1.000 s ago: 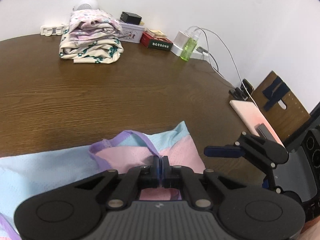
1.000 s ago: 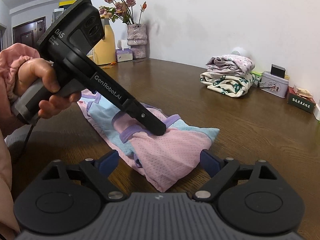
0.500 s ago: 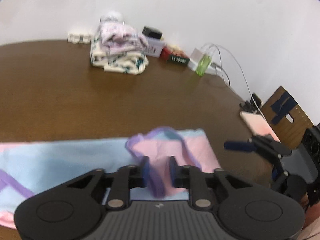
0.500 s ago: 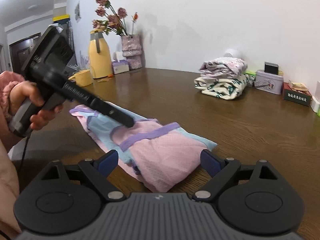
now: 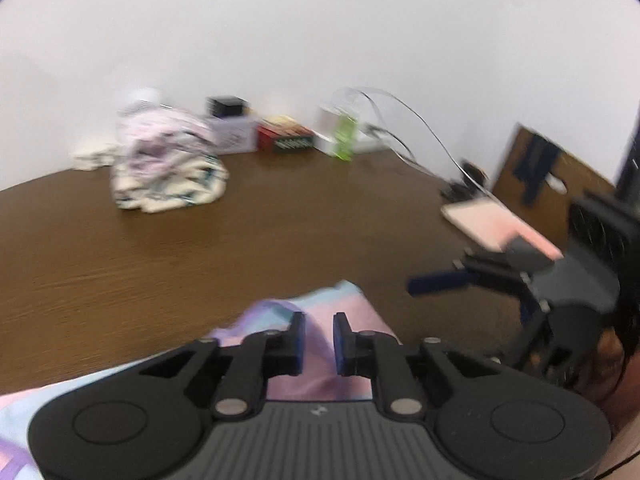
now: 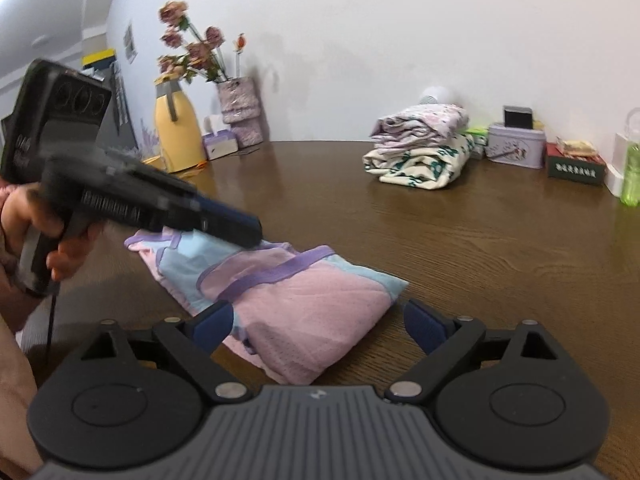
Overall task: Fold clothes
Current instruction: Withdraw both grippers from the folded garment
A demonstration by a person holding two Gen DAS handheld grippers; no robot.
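Pink-blue garment [image 6: 288,300] lay part-folded near worktop [image 6: 480,240] front edge, long axis running leftward. Right gripper [image 6: 316,320] nearer — jaws wide, empty. Left gripper [image 5: 318,340] above garment — jaws narrow, empty.

Table [image 6: 460,240]: dark wood | 6 o'clock: pink-blue garment [image 6: 296,300] | 1 o'clock: folded clothes stack [image 6: 420,148] | 2 o'clock: tin [image 6: 516,146], red box [image 6: 576,170] | 10 o'clock: yellow jug [image 6: 178,136], vase [image 6: 240,110]
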